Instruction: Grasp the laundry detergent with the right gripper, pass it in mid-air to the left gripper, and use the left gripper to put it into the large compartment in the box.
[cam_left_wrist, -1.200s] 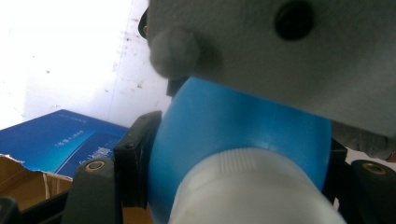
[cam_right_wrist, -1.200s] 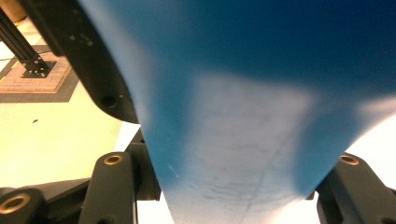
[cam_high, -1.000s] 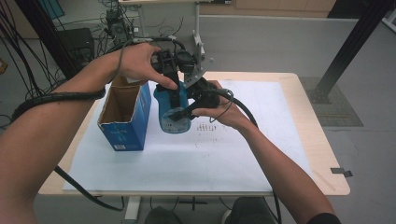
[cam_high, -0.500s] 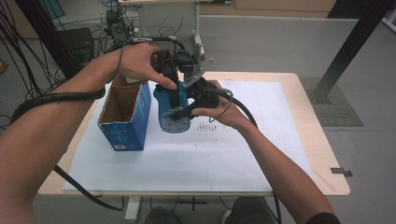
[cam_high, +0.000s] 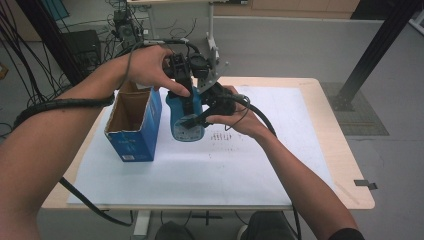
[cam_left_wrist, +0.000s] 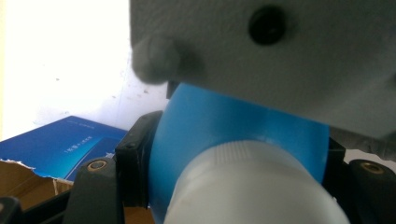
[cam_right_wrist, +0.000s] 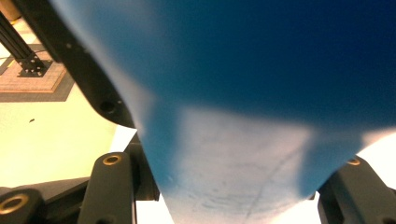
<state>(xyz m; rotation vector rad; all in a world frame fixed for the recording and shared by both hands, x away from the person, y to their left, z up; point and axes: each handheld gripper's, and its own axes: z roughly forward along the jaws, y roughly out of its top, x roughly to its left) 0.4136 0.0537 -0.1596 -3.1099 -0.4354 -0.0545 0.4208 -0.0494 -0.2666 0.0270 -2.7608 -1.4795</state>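
Both jaws grip blue bottle (cam_high: 186, 117) | cap blurred | bottle base hidden by right gripper (cam_high: 197, 120)

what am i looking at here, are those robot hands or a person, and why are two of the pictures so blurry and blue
It is a person, not a robot. Each hand holds a tool with two black jaws: the left hand-held gripper and the right hand-held gripper. The high view comes from a camera above the table that looks down on it. The two close-up pictures come from cameras riding on the grippers, so whatever is held fills the lens. That is the blue bottle with a white cap: the left gripper clamps it near the top, the right one lower down. An opened blue cardboard box stands beside it on the white sheet.
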